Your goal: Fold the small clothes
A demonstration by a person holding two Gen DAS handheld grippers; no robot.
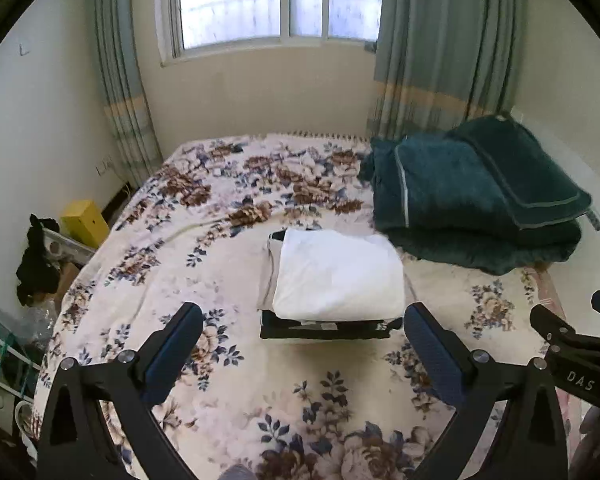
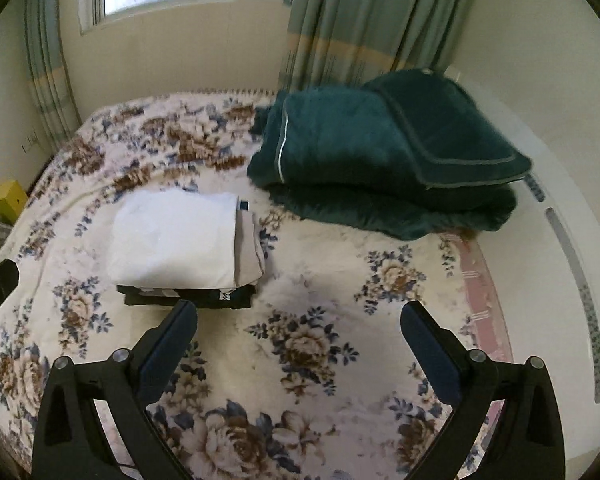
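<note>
Both wrist views look down and forward over the floral bedspread (image 1: pixel 236 360) toward the window (image 1: pixel 276 0). The left view sits near the stack of folded clothes (image 1: pixel 336 276), facing it squarely; the right view sits rightward, the stack (image 2: pixel 180 240) lying left of center. Both share the stack and the green quilt (image 2: pixel 388 164) beyond it.

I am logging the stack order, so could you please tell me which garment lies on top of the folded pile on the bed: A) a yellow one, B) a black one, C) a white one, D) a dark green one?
C: the white garment tops the pile, with a beige piece and black garments beneath it.
</note>
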